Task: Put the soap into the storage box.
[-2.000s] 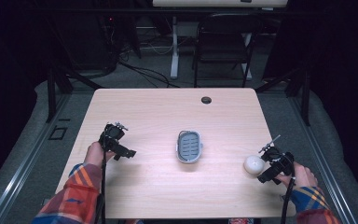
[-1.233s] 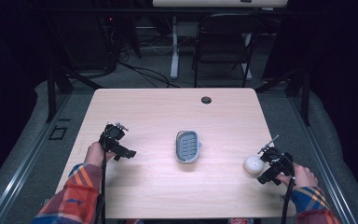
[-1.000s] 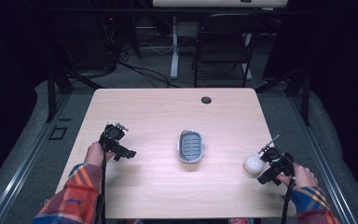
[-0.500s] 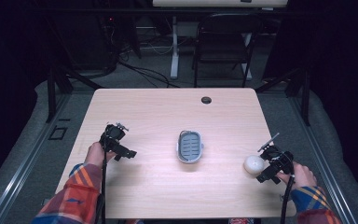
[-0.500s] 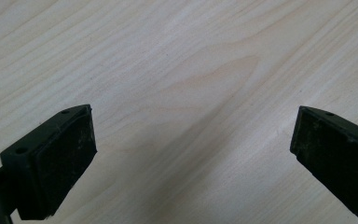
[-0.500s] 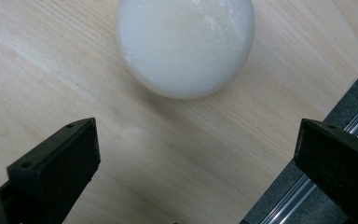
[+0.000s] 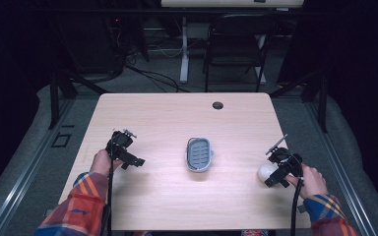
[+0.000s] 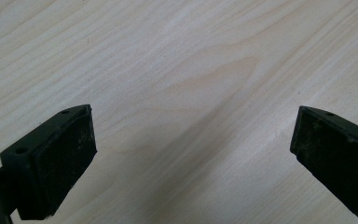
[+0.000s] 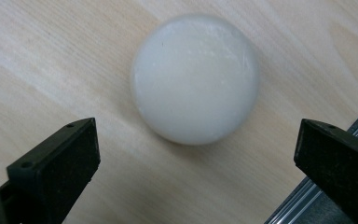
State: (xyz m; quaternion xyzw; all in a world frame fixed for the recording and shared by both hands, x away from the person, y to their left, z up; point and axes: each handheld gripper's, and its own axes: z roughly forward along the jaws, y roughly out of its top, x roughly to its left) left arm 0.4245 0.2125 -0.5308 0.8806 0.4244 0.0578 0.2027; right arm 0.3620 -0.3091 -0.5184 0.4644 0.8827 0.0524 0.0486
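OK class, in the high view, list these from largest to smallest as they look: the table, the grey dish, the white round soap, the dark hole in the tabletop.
1. table
2. grey dish
3. white round soap
4. dark hole, though farthest from the camera

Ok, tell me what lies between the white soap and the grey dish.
Nothing: in the high view, only bare wooden table separates the white soap from the grey dish.

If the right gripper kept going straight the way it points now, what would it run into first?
Most likely the white round soap: in the right gripper view it lies on the table dead ahead of the right gripper, whose open jaws stand short of it. How much gap remains is hard to judge.
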